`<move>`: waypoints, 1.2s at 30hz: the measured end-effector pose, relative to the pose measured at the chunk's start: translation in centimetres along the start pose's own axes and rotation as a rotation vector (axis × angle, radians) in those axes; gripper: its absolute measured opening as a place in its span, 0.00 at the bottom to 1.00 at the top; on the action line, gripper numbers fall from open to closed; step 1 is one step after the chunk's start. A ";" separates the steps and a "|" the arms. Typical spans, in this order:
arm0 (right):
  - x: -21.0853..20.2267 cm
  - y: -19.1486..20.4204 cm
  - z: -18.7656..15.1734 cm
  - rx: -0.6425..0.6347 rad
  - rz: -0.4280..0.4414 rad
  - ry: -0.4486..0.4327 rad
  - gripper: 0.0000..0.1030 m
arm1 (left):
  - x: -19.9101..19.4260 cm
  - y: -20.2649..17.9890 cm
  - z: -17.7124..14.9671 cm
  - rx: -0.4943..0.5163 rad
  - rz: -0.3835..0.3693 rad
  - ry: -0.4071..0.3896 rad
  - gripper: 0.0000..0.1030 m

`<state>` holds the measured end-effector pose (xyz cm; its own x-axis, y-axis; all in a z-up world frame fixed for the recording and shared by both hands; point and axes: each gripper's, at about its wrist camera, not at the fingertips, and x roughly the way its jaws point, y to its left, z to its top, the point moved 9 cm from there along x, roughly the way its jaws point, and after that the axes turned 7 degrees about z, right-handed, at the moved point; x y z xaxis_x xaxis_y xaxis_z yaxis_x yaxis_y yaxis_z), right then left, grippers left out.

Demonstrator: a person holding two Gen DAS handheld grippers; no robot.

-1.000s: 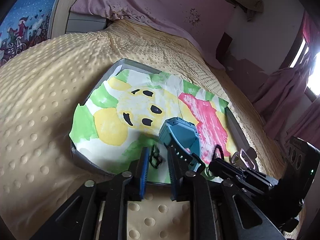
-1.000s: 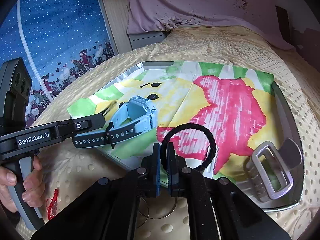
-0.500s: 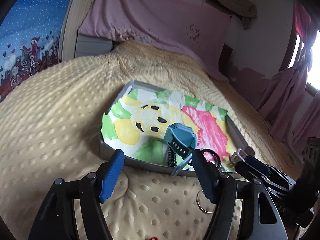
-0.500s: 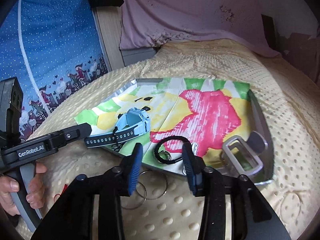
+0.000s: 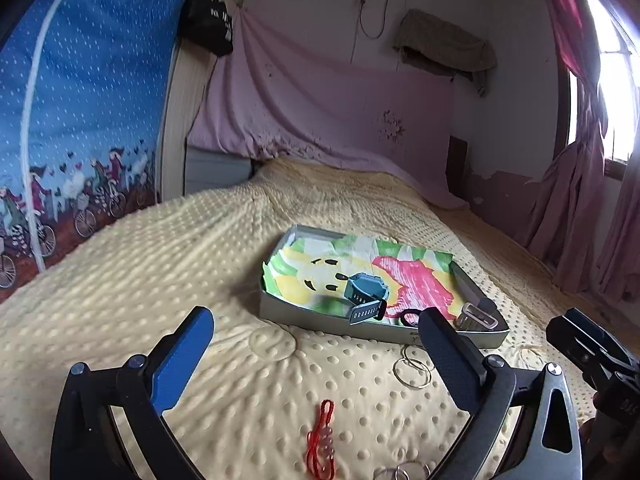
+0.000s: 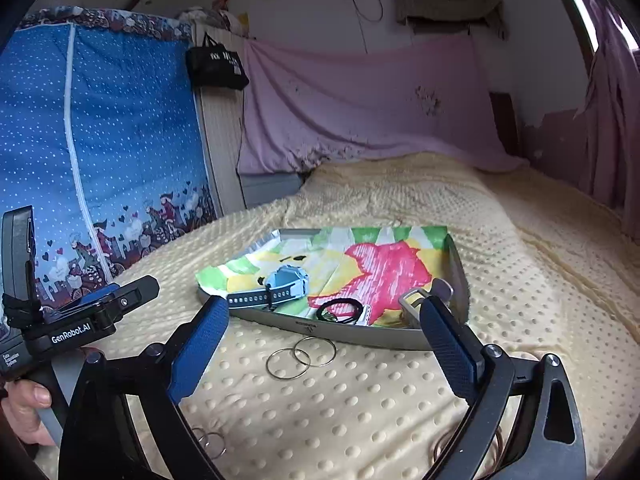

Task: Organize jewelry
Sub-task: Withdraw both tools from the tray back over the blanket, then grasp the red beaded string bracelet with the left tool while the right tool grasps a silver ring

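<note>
A grey tray (image 5: pixel 304 314) (image 6: pixel 348 332) lined with a coloured drawing sits on the yellow bedspread. In it lie a blue watch (image 5: pixel 366 290) (image 6: pixel 286 282), a black hair tie (image 5: pixel 408 316) (image 6: pixel 340 307) and a silver buckle (image 5: pixel 478 316) (image 6: pixel 414 300). My left gripper (image 5: pixel 316 354) is open and empty, well back from the tray. My right gripper (image 6: pixel 324 342) is open and empty, in front of the tray. Two gold hoops (image 5: pixel 412 368) (image 6: pixel 302 357) lie on the bedspread before the tray. A red string bracelet (image 5: pixel 322 440) lies near the left gripper.
More small rings lie at the near edge (image 6: pixel 212 442) (image 5: pixel 404 472), and a thin bangle (image 6: pixel 442 446) at lower right. A blue printed wardrobe (image 6: pixel 100 140) stands left, pink cloth (image 6: pixel 360 100) at the headboard, curtains (image 5: pixel 580 200) right. The left gripper's body shows in the right wrist view (image 6: pixel 80 320).
Both grippers opened, letting go of the watch and the hair tie into the tray, then pulled back and up from the tray.
</note>
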<state>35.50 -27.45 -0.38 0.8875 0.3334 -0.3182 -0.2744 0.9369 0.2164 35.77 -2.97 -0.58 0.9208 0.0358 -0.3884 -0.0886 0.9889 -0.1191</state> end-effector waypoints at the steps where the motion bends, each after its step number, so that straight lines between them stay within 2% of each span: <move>1: -0.8 0.3 0.1 -0.004 -0.001 -0.009 0.93 | -0.7 0.0 0.0 0.005 0.000 -0.013 1.00; 4: -3.2 1.2 0.0 -0.017 -0.011 -0.051 0.98 | -2.8 0.3 -0.2 0.021 0.012 -0.047 1.00; 7: -5.1 2.0 -0.2 -0.023 -0.014 -0.071 0.98 | -4.3 0.5 -0.8 0.035 0.012 -0.052 1.00; 16: -7.4 3.8 -2.7 -0.042 -0.010 -0.037 0.98 | -6.5 3.3 -2.5 0.088 0.036 -0.025 1.00; 24: -7.0 5.1 -5.5 -0.045 0.019 0.033 0.98 | -6.1 5.0 -4.5 0.122 0.039 0.029 1.00; 30: -5.6 6.0 -7.5 -0.091 0.024 0.109 0.98 | -4.2 5.6 -6.1 0.146 0.031 0.112 1.00; 36: -4.2 5.8 -8.5 -0.079 0.031 0.175 0.98 | -2.8 5.7 -6.9 0.169 0.012 0.169 1.00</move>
<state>27.03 -22.49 -5.62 0.8022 0.3688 -0.4695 -0.3348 0.9290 0.1577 30.03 1.56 -6.43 0.8419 0.0368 -0.5383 -0.0208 0.9991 0.0357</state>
